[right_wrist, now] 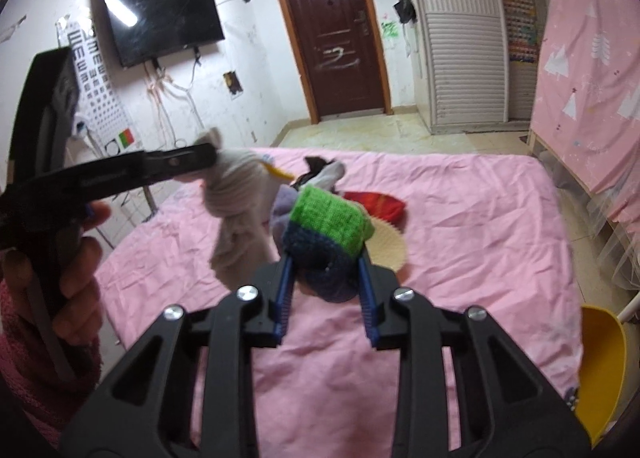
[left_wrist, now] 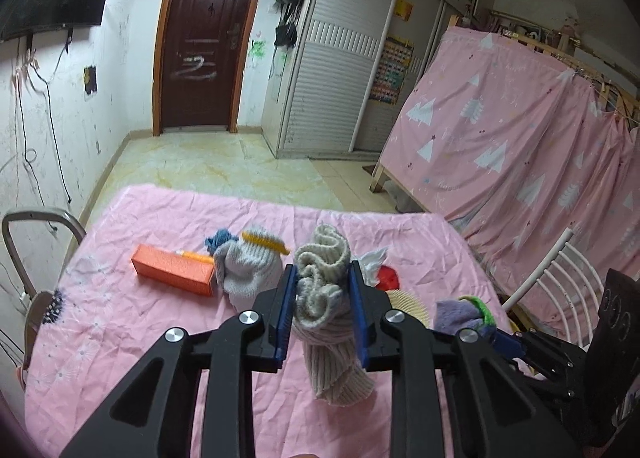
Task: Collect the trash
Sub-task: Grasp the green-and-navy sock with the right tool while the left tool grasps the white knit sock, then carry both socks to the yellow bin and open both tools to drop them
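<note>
My left gripper (left_wrist: 322, 274) is shut on a beige ribbed sock (left_wrist: 320, 298), which bunches above the blue pads and hangs below them over the pink-covered table (left_wrist: 140, 338). In the right wrist view the same sock (right_wrist: 236, 197) dangles from the left gripper (right_wrist: 212, 155), which a person's hand (right_wrist: 76, 258) holds. My right gripper (right_wrist: 326, 258) is shut on a green, navy and lilac sock (right_wrist: 328, 225), lifted off the cloth. That sock (left_wrist: 460, 314) and the right gripper (left_wrist: 496, 334) show at the lower right of the left wrist view.
On the pink cloth lie an orange box (left_wrist: 174, 274), a grey sock with a yellow cuff (left_wrist: 246, 270), a red item (right_wrist: 376, 203), a woven round fan (right_wrist: 384, 250) and a dark sock (right_wrist: 320, 171). A yellow scoop (right_wrist: 600, 370) sits at the right edge, a white chair (left_wrist: 552, 278) beside the table.
</note>
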A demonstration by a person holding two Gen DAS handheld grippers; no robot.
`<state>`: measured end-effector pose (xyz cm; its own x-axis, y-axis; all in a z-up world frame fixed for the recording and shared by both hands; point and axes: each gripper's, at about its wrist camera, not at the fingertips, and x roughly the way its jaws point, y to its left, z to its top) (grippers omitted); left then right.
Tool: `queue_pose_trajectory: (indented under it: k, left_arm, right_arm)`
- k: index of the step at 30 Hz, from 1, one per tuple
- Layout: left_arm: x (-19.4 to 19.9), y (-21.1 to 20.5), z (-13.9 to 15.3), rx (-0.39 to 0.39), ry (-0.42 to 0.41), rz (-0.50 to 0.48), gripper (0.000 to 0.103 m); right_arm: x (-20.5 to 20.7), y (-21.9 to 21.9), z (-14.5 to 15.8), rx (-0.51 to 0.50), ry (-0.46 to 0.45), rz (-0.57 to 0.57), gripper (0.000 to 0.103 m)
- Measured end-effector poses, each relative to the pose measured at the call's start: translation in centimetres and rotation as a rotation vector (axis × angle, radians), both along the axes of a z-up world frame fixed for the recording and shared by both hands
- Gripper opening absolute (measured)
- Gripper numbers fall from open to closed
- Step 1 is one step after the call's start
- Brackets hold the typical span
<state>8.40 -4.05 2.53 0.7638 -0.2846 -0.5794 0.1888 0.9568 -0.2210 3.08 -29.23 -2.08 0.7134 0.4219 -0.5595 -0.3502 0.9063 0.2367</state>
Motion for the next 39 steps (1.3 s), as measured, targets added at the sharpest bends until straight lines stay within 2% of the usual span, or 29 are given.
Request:
queue_pose_trajectory:
  k: [9,15,22,32,39]
  left_arm:
    - [-2.1,-3.1,3.4,0.027,-0.091,-0.045,0.016]
    - [-2.9,-7.3,4.9,0.037,-0.122,-0.121,0.016]
    - [-4.0,-14.2,6.0,0.043,-0.135,-0.259,0.016]
    - [-4.5,-24.5,4.3,0.053,-0.108,-0.457,0.016]
    - [-3.7,-30.5,1.6,0.075,-0.062,-0.518,0.016]
  right_arm:
    - [-1.3,-4.7,1.1,0.035,-0.043,-0.095,0.028]
    - [-2.6,-8.5,1.3,0.048,-0.067,-0.173,0.028]
    - [-4.3,-14.4,1.2,0.046,-0.08,-0.303,0.028]
    - [-6.9,-21.8,-0.1,0.005,-0.054,-0.476,0.028]
    - [-7.1,-25.1,-1.7,0.024,-0.028,-0.546,0.028]
